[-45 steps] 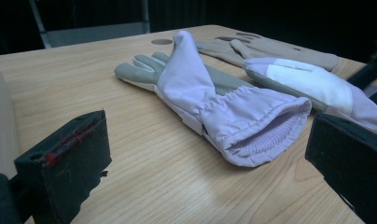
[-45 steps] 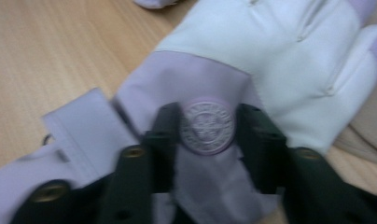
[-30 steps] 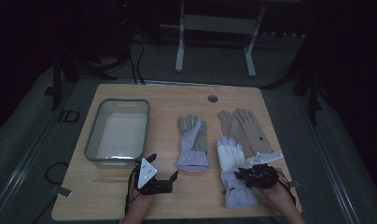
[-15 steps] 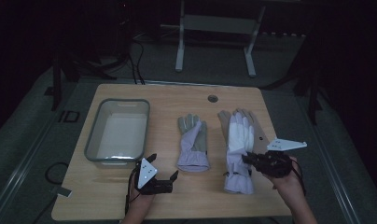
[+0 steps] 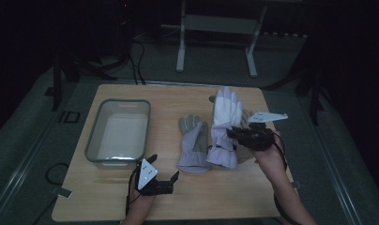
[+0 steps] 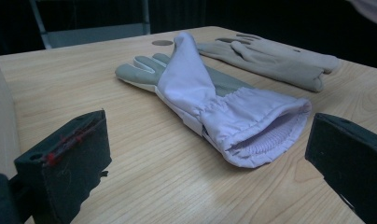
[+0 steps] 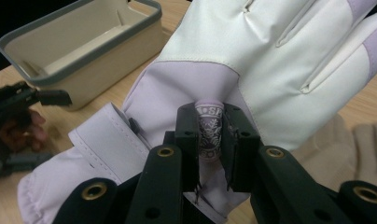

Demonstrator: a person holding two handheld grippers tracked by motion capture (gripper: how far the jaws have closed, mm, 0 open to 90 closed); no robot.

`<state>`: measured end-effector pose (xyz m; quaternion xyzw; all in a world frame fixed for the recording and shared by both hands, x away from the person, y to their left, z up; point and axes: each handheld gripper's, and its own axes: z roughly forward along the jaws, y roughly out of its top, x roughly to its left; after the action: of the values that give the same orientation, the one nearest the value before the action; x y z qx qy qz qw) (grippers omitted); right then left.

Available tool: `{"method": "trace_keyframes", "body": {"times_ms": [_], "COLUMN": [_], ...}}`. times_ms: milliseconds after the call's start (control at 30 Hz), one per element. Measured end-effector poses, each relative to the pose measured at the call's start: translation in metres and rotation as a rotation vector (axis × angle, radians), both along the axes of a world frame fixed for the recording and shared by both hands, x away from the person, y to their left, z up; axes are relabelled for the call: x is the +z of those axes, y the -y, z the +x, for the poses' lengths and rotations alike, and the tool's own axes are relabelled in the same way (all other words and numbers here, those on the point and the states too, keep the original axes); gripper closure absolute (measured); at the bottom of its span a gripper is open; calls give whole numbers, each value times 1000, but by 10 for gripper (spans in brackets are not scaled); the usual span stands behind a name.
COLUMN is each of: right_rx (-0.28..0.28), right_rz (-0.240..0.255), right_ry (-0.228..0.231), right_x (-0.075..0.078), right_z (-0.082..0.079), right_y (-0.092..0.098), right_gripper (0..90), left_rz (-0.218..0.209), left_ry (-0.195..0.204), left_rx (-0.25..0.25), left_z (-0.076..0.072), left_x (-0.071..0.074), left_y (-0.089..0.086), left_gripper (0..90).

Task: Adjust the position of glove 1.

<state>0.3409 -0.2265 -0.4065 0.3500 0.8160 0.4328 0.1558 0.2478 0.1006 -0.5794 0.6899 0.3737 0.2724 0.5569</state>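
Overhead, the right gripper (image 5: 234, 134) is clamped on a white-and-lilac glove (image 5: 223, 123), holding it up off the wooden table (image 5: 225, 197) so that its fingers point toward the far edge; the cuff end hangs down toward the near side of the table; in the right gripper view the two black jaws pinch a small lilac printed tag (image 7: 209, 130) on the glove's back, with the white fingers spread above and the strap of the cuff lower left. Nearer the middle of the table, a grey-and-lilac glove (image 5: 193, 143) lies flat, just left of the raised one; its open ribbed cuff faces the left gripper view, where it sits between the two jaws but farther off, with one lilac flap folded upward. Beyond it, in that same view, a beige glove (image 6: 275, 60) lies flat near the table's far corner. The left gripper (image 5: 166, 180) rests low at the near edge with its jaws standing wide apart and nothing between them; the person's left hand (image 5: 140, 204) comes in from the bottom of the high view. To the left stands a grey-rimmed plastic tub (image 5: 94, 136), well apart from the gloves.
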Motion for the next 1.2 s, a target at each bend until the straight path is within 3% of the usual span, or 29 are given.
{"method": "trace_keyframes", "body": {"times_ms": [233,433,633,933,1200], "right_rx": [7,3,-8,-16,0], "right_rz": [-52,-107,-160,-217,-213], "right_ry": [-42,-72,-143,-204,-214], "right_x": [-13,-36,-65,-96,-102], "right_z": [16,28,46,65,58], "right_y": [-42,-69,-89,-101,-85], "right_gripper": [781,782,781,778,776], "left_rz": [5,6,2,3,-5], "left_ry": [7,6,4,3,-3], "left_rx": [0,4,-2,-5,-14], "left_z": [0,-1,0,0,0], "left_x": [0,0,0,0,0], "left_y": [0,0,0,-1,-1], "left_gripper": [1,1,1,1,1]}}
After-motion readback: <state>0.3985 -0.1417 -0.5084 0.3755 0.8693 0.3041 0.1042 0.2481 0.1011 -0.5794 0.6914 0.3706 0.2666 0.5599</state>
